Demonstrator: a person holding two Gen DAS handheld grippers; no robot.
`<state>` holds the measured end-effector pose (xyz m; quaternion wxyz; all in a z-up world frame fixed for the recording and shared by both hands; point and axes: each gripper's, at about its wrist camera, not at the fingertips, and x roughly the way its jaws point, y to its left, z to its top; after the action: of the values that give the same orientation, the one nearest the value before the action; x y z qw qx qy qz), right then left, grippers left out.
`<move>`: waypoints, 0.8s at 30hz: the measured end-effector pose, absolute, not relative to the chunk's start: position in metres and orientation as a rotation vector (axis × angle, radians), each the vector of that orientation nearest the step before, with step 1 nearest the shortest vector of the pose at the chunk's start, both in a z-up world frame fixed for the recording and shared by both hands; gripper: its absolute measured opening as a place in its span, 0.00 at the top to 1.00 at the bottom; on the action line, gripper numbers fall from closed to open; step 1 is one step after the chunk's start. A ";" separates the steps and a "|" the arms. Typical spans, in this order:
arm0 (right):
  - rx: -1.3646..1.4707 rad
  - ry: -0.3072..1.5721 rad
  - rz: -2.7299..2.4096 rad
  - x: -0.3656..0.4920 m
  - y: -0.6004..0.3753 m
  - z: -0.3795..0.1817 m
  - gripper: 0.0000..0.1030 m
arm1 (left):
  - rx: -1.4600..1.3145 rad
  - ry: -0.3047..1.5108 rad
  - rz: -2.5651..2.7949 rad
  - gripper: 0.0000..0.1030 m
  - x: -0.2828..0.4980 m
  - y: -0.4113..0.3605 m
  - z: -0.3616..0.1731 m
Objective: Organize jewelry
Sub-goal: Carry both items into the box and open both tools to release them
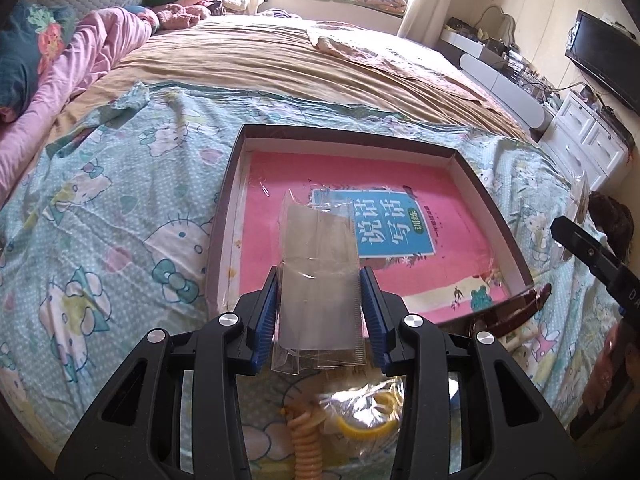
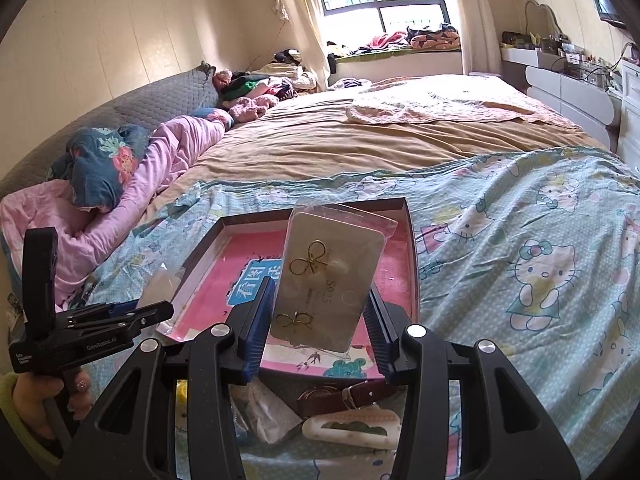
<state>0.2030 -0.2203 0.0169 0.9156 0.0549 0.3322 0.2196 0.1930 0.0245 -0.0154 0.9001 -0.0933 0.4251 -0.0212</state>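
- Your left gripper [image 1: 320, 308] has matt black plastic arms, ribbed blue pads and shiny metal screws; it clamps a glossy, clear plastic sleeve [image 1: 318, 276].
- Your right gripper [image 2: 316, 328] is the same make and pinches a clear plastic packet [image 2: 332, 276] with a matt pale card and glinting gold-metal bow earrings [image 2: 306, 264].
- The box [image 1: 496, 208] looks like matt dark cardboard, with a smooth pink paper book cover [image 1: 440, 184] inside.
- The bedsheet [image 1: 120, 200] is soft printed cloth, creased.
- The brown strap [image 2: 360, 396] looks like glossy leather.

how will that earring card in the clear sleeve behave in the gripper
The grey earring card in its clear plastic sleeve probably stays fairly stiff, standing upright between the right hand-held gripper pads. The glossy sleeve looks slippery, so it may slide. It is likely very light.
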 end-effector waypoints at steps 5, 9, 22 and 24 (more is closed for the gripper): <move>0.103 0.700 0.442 0.213 -0.217 0.011 0.59 | -0.190 0.890 -0.043 0.70 0.202 0.024 -0.026; 0.086 0.715 0.437 0.218 -0.212 0.006 0.59 | -0.182 0.900 -0.042 0.70 0.206 0.024 -0.034; 0.019 0.832 0.395 0.240 -0.198 -0.024 0.59 | -0.158 0.938 -0.045 0.70 0.217 0.025 -0.053; 0.008 0.839 0.389 0.241 -0.196 -0.027 0.59 | -0.155 0.942 -0.044 0.70 0.218 0.026 -0.055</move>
<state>0.2409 -0.1961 -0.0268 0.8949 0.0037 0.4048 0.1877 0.2185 0.0257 -0.0547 0.8880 -0.0746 0.4533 -0.0210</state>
